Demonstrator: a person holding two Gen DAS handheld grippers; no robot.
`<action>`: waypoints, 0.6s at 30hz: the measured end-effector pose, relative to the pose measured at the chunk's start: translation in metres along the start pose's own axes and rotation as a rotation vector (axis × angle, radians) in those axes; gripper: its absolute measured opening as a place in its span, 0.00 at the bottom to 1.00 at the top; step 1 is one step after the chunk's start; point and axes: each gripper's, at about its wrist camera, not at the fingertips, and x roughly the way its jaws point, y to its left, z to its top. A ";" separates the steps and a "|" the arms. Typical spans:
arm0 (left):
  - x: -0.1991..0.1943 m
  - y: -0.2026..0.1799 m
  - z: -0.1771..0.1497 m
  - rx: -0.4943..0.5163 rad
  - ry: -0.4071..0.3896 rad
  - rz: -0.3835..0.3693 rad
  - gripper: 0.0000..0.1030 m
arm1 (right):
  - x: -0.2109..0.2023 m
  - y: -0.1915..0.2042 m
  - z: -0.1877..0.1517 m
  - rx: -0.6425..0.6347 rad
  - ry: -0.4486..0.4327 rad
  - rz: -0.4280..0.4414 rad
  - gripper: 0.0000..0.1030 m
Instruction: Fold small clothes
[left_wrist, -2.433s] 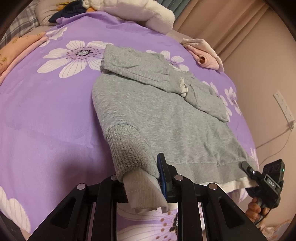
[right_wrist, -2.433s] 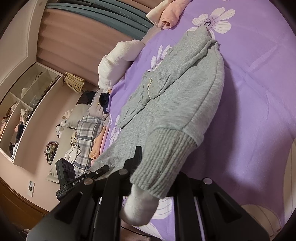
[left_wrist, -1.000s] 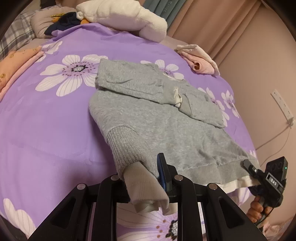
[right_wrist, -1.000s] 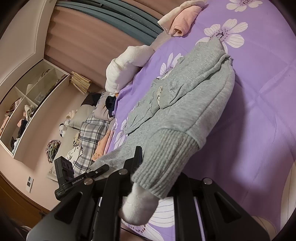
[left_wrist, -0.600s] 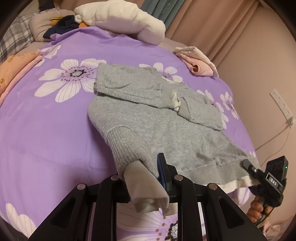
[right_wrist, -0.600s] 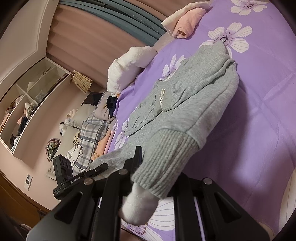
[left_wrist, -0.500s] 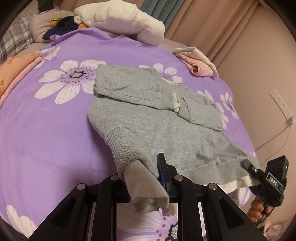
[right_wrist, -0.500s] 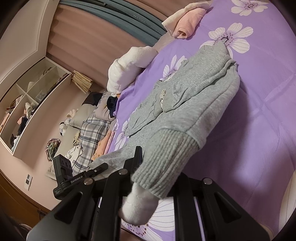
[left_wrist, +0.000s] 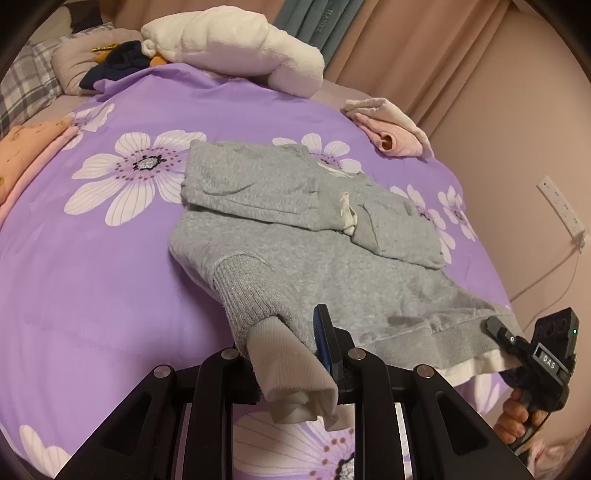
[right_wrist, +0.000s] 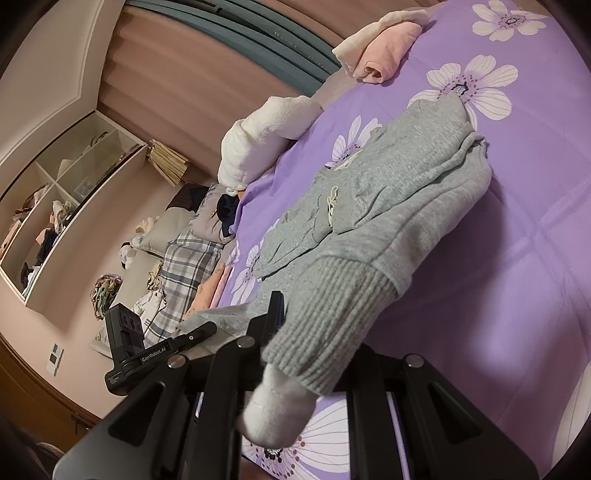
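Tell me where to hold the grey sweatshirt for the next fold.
Grip the grey sweatshirt at its ribbed hem corners from the near side, as the left hand-held gripper and right hand-held gripper do: the sleeves lie folded across the chest, leaving the hem free.

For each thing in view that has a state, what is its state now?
grey sweatshirt: partly folded, sleeves laid across, hem corners lifted.
left gripper: shut on one hem corner.
right gripper: shut on the other corner.
pink garment: folded, lying apart.
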 end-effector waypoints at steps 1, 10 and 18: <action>0.000 0.000 0.001 0.001 0.000 0.000 0.22 | -0.001 0.000 -0.001 0.000 0.000 -0.001 0.13; 0.003 -0.002 0.008 0.011 -0.008 -0.002 0.22 | 0.002 0.004 0.006 -0.016 -0.006 -0.001 0.13; 0.006 -0.005 0.014 0.022 -0.014 -0.004 0.22 | 0.005 0.004 0.009 -0.026 -0.012 0.002 0.13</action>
